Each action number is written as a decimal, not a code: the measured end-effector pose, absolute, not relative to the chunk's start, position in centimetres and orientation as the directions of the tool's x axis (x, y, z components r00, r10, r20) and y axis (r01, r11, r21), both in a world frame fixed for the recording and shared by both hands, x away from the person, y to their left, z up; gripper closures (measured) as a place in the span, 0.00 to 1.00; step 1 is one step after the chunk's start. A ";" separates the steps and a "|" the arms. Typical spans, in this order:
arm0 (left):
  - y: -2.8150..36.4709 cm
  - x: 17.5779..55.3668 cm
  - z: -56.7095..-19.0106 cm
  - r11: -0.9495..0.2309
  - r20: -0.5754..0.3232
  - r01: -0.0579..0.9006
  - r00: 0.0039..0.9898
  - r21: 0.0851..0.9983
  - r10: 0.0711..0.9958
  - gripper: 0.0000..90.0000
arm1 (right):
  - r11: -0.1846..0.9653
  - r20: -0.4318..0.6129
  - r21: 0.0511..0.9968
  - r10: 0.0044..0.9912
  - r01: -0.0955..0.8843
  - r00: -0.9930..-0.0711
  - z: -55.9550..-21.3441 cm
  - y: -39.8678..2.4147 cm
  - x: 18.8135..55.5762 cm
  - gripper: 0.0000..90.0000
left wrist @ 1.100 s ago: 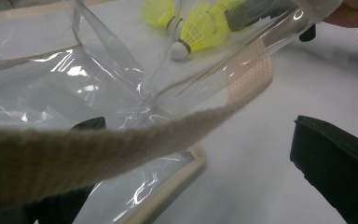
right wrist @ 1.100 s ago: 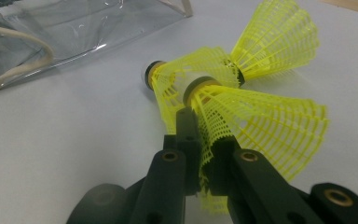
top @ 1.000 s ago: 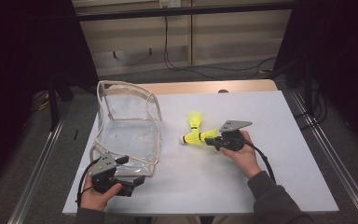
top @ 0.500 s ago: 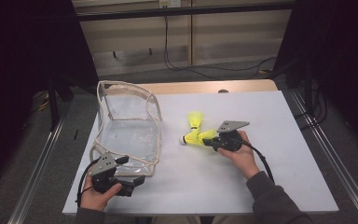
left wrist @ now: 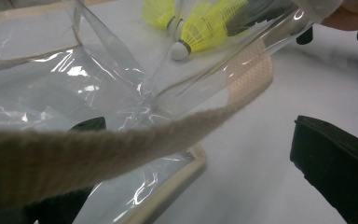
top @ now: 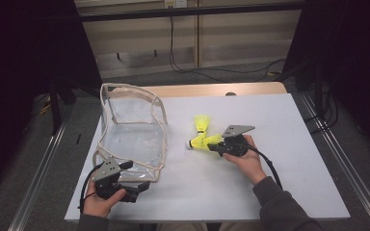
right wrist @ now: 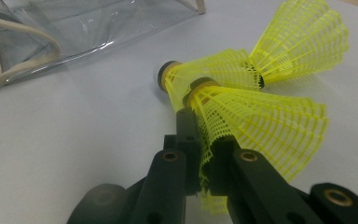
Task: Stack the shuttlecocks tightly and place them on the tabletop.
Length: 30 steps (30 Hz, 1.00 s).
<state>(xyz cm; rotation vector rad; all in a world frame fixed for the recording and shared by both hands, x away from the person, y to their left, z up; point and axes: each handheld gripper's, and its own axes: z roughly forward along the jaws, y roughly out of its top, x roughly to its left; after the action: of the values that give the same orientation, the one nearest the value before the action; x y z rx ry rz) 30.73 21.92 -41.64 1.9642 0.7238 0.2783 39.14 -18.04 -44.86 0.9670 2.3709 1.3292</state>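
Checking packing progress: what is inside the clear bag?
The clear bag looks empty; the table shows through it. Three yellow shuttlecocks lie outside. Its near corner, behind the strap, is hidden.

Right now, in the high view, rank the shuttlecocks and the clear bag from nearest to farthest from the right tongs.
1. Gripped shuttlecock, pinched in the right tongs.
2. Second shuttlecock, lying just left.
3. Third shuttlecock, behind those two.
4. Clear bag, far left.
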 end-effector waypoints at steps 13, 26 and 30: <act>21.9 30.7 -41.7 -0.337 -0.107 0.370 0.795 0.866 0.597 0.05 | 0.359 0.093 0.833 0.659 0.421 -0.747 -44.7 -18.0 39.2 0.97; 21.9 30.7 -41.7 -0.337 -0.107 0.370 0.795 0.866 0.597 0.05 | 0.361 0.094 0.832 0.657 0.422 -0.748 -44.9 -17.8 39.3 0.97; 21.9 30.8 -41.7 -0.336 -0.108 0.370 0.795 0.866 0.597 0.05 | 0.359 0.098 0.831 0.656 0.424 -0.748 -44.9 -17.7 39.3 0.97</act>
<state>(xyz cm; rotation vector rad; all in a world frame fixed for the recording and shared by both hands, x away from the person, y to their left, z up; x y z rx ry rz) 30.76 21.90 -41.65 1.9634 0.7248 0.2797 39.29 -17.72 -44.94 0.9652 2.3716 1.3353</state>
